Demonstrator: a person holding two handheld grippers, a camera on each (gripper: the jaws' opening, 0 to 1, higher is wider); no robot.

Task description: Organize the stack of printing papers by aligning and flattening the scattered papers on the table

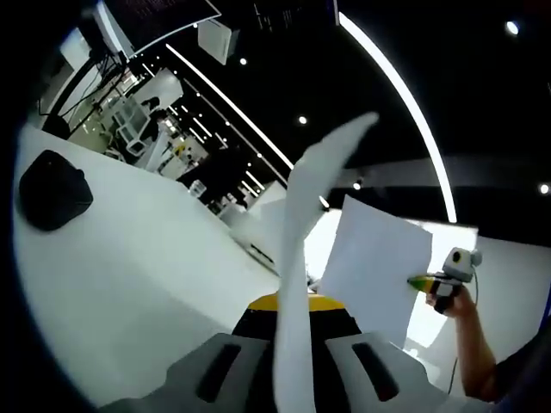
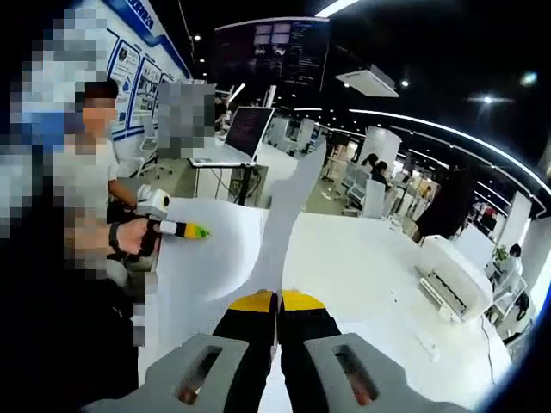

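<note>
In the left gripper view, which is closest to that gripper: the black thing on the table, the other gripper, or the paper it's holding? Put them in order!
1. The paper, pinched right between the left gripper jaws, at the bottom middle.
2. The other gripper, to the right, held in a hand and touching a second sheet.
3. The black object, far off to the left on the white table.

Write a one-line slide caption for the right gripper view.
Right gripper pinches a sheet of printing paper edge-on above the white table, while the left gripper grips its far side.
</note>
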